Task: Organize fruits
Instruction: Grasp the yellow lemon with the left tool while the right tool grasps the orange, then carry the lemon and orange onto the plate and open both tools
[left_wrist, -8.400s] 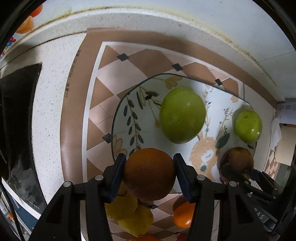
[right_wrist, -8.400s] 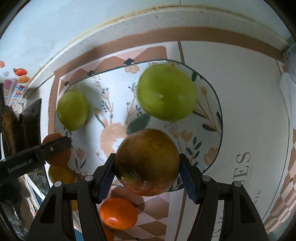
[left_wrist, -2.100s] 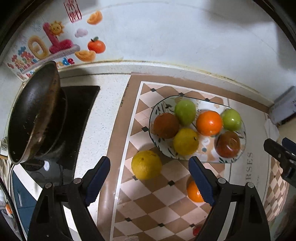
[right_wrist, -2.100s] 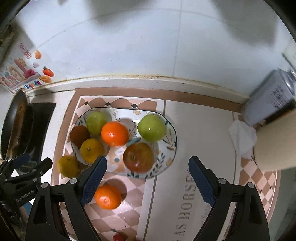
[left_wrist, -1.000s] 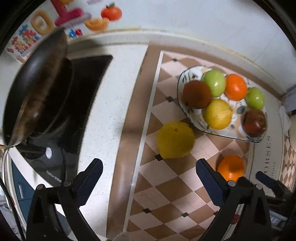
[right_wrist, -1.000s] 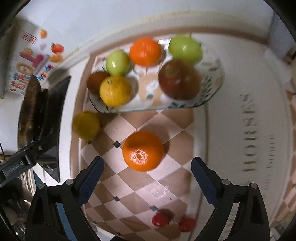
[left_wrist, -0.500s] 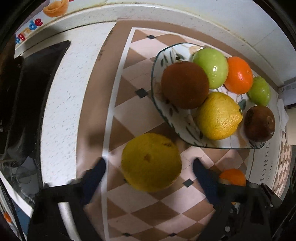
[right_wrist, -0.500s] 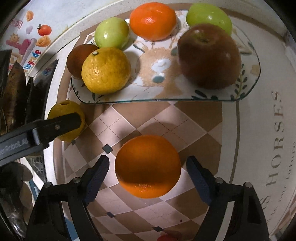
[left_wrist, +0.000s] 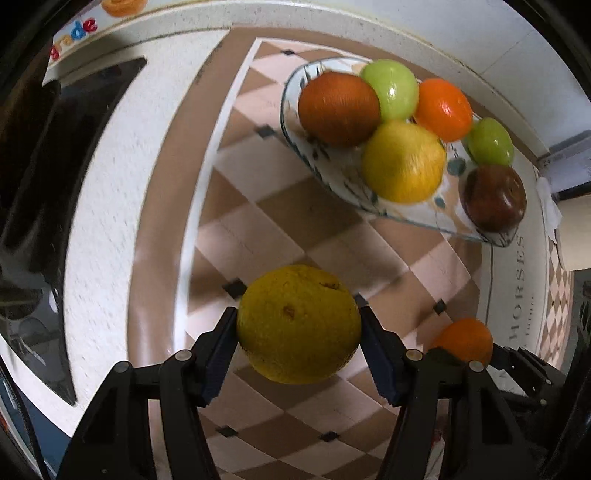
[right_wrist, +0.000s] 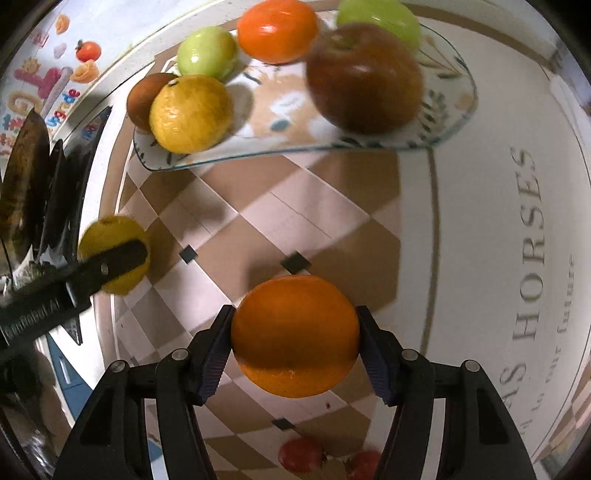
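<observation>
My left gripper (left_wrist: 298, 343) is shut on a yellow citrus fruit (left_wrist: 298, 323), held over the checkered mat. My right gripper (right_wrist: 294, 345) is shut on an orange (right_wrist: 294, 334), also seen in the left wrist view (left_wrist: 463, 339). The yellow fruit and left gripper show at the left of the right wrist view (right_wrist: 110, 254). A patterned glass plate (left_wrist: 332, 173) (right_wrist: 443, 118) lies beyond, holding several fruits: a brown-orange one (left_wrist: 338, 107), two green apples (left_wrist: 393, 90), an orange (left_wrist: 443, 109), a yellow one (left_wrist: 404, 160) and a dark red apple (left_wrist: 495, 197).
A black stove top (left_wrist: 55, 166) with a dark pan (right_wrist: 22, 177) lies to the left. Two small red fruits (right_wrist: 303, 454) lie on the mat near me. A white wall with stickers (right_wrist: 48, 81) runs behind the plate. A white cloth (left_wrist: 550, 199) lies at far right.
Both grippers have closed in on their fruits: the left on the yellow fruit, the right on the orange. Both were open and further back a second ago.
</observation>
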